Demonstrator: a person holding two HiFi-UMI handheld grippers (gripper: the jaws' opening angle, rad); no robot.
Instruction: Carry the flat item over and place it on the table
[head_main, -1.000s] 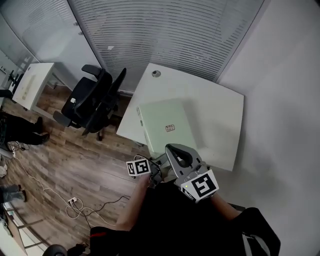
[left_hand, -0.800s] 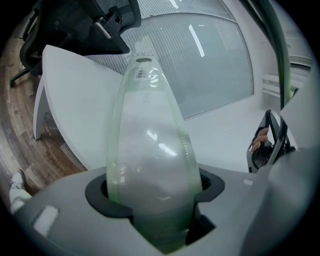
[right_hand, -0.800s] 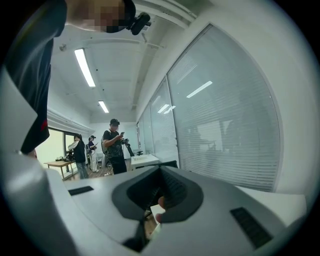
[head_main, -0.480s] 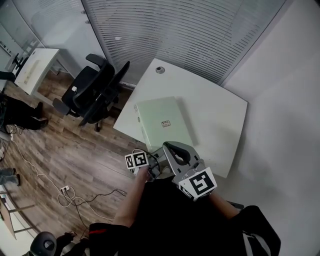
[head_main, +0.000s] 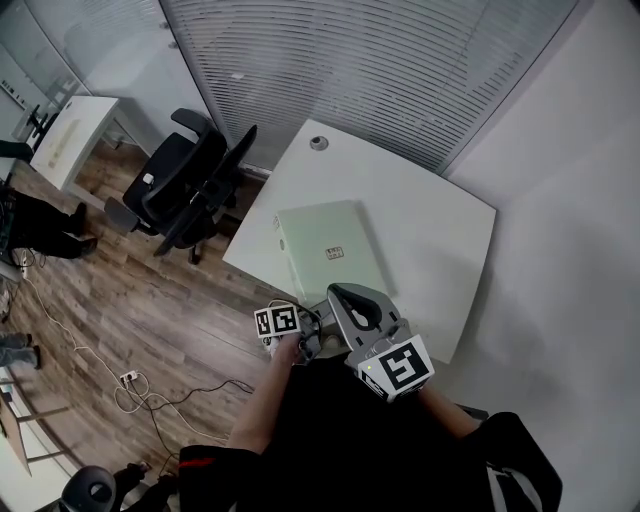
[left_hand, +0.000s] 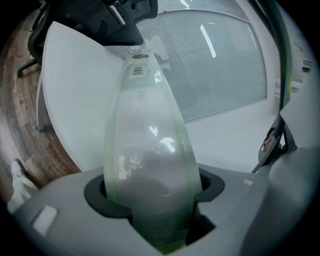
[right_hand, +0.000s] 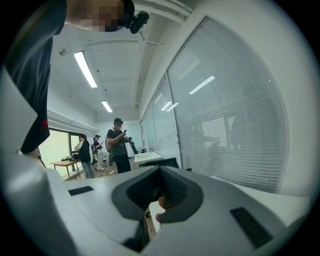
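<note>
The flat item (head_main: 330, 245) is a pale green, see-through case with a small label. It lies lengthwise over the white table (head_main: 435, 215), its left edge near the table's left rim. I cannot tell whether it rests on the top. My left gripper (head_main: 308, 328) grips its near end; in the left gripper view the case (left_hand: 145, 150) runs out from between the jaws of the left gripper (left_hand: 152, 197). My right gripper (head_main: 347, 297) sits just right of it at the case's near edge. In the right gripper view the right gripper (right_hand: 159, 200) has its jaws close together with nothing between them.
Two black office chairs (head_main: 185, 190) stand left of the table on the wooden floor. A second white desk (head_main: 70, 135) is at far left, and cables (head_main: 130, 380) trail on the floor. Blinds line the back wall. Several people (right_hand: 117, 145) stand far off.
The green case and both grippers have come a little lower and further over the table. The grip on the case looks the same.
</note>
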